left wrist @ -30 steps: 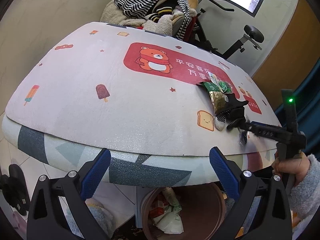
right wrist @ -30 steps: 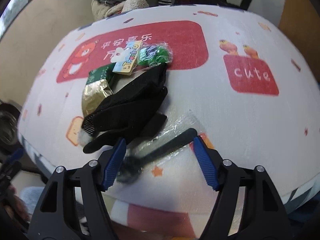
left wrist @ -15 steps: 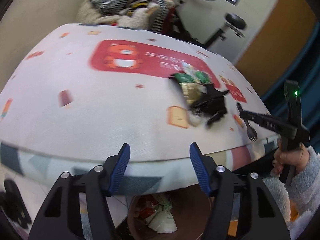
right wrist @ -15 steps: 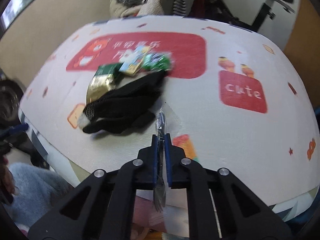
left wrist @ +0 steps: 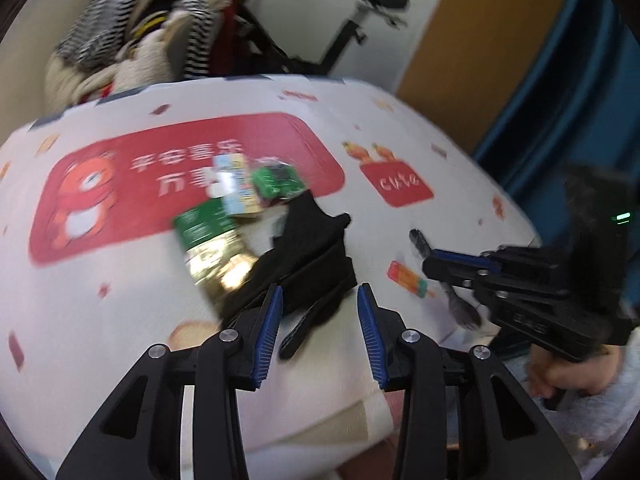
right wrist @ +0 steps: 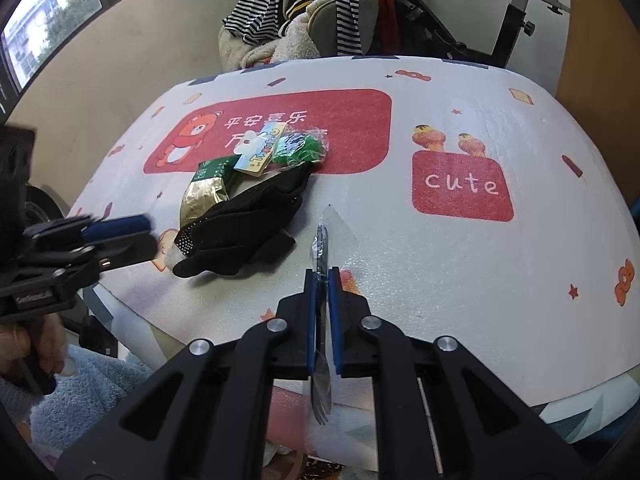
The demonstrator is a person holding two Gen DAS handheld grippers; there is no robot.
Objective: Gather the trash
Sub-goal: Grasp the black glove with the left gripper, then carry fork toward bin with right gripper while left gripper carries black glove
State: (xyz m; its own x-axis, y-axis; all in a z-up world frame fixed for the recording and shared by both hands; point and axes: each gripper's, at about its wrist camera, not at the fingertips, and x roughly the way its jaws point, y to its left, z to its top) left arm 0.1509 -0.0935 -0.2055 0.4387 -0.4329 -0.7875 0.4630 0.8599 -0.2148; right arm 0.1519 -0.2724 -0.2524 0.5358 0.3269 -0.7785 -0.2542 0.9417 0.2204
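1. Left wrist view. Left tongs: released, blue pads apart, nothing between them, poised just before the black glove.
2. Same view. Black glove: lies on the bench with its fingers toward the camera, touching the gold-and-green packet on its left.
3. Same view. Green wrapper and pale card wrapper: just beyond the glove, over the red bear panel. Blurred; contents cannot be told.
4. Same view. Right tongs: to the right of the glove, clenched on a wrapped plastic fork; handle end points toward the bench's far side, tines toward the near edge.
5. Right wrist view. Right tongs: clenched on the wrapped plastic fork, long axis running along the fingers, tines below the pads toward the camera, handle pointing away, right of the black glove.
6. Same view. Gold-and-green packet, green wrapper, pale card wrapper: clustered behind the glove. The "cute" panel is well right of it.
7. Same view. Left tongs: left of the glove.
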